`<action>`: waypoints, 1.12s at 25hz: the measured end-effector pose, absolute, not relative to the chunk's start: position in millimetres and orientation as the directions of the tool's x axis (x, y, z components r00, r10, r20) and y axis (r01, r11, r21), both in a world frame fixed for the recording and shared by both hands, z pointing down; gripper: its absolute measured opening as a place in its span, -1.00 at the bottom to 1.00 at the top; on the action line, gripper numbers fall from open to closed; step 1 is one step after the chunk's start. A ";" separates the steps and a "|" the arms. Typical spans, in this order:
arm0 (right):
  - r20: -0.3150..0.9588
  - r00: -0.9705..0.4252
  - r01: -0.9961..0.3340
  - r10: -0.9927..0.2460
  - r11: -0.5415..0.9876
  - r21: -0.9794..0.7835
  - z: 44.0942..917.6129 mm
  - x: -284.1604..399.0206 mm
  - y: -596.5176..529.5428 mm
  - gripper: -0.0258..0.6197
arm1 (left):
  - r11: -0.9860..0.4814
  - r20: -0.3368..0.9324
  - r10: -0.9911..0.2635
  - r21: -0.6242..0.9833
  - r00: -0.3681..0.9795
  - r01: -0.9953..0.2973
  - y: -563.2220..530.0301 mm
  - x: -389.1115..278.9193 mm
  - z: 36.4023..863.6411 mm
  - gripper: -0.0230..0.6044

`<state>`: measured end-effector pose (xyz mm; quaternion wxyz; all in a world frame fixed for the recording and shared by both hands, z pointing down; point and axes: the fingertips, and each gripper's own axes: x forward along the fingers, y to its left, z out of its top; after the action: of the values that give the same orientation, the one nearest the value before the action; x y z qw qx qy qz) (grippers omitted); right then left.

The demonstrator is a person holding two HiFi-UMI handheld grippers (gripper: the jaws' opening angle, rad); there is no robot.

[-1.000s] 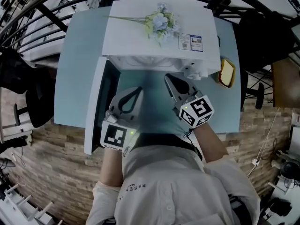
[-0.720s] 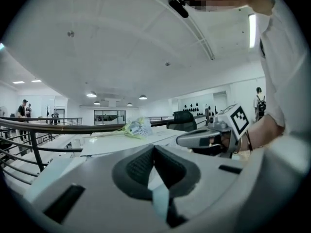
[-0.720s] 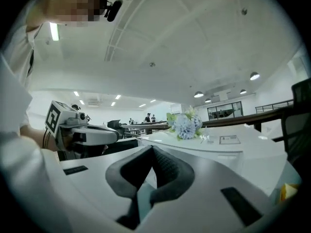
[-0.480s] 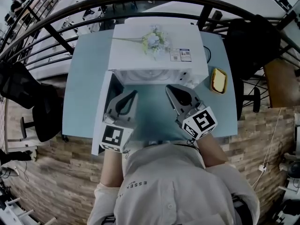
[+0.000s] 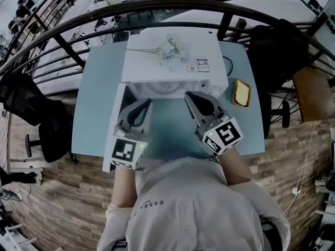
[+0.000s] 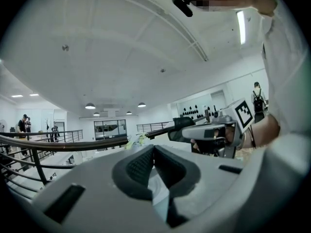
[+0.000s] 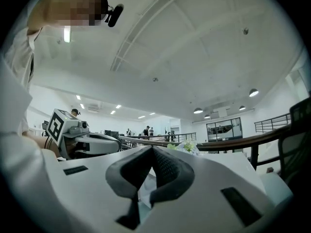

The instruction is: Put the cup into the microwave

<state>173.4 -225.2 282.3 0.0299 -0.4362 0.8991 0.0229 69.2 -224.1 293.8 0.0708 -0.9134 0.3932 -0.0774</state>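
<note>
Fingers (image 6: pixel 137 168) of the left gripper (image 5: pixel 147 103) and of the right gripper (image 5: pixel 188 95) are pressed together on nothing, and the cup is seen nowhere, possibly hidden within the microwave (image 5: pixel 157 69) on the tabletop (image 5: pixel 94 98), so its open door (image 5: pixel 120 99) could be struck by the nearby left gripper.

We see a pale blue table (image 5: pixel 97 101) mid-frame, bearing a white microwave (image 5: pixel 146 67) and, at right, a yellow dish (image 5: pixel 241 93).

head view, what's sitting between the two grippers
Only bare blue table, before the open microwave, lies between the left gripper and the right gripper; the head view shows it.
</note>
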 end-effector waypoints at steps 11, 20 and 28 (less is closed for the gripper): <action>-0.054 -0.625 -0.780 -0.779 0.626 0.010 285.6 178.5 -220.6 -0.87 | -0.676 0.065 -0.733 -0.186 0.677 -0.713 -220.5 74.6 290.5 -0.92; -0.037 -0.630 -0.777 -0.776 0.630 0.017 292.6 181.5 -215.6 -0.87 | -0.664 0.083 -0.746 -0.172 0.661 -0.728 -218.0 77.4 296.3 -0.92; -0.032 -0.616 -0.787 -0.787 0.616 0.007 294.2 190.2 -215.9 -0.87 | -0.672 0.089 -0.739 -0.171 0.668 -0.720 -216.8 86.5 295.5 -0.92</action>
<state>190.2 -215.9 294.2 0.0127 -0.4379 0.8989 0.0100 86.5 -216.8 295.5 0.0606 -0.9112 0.4003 -0.0755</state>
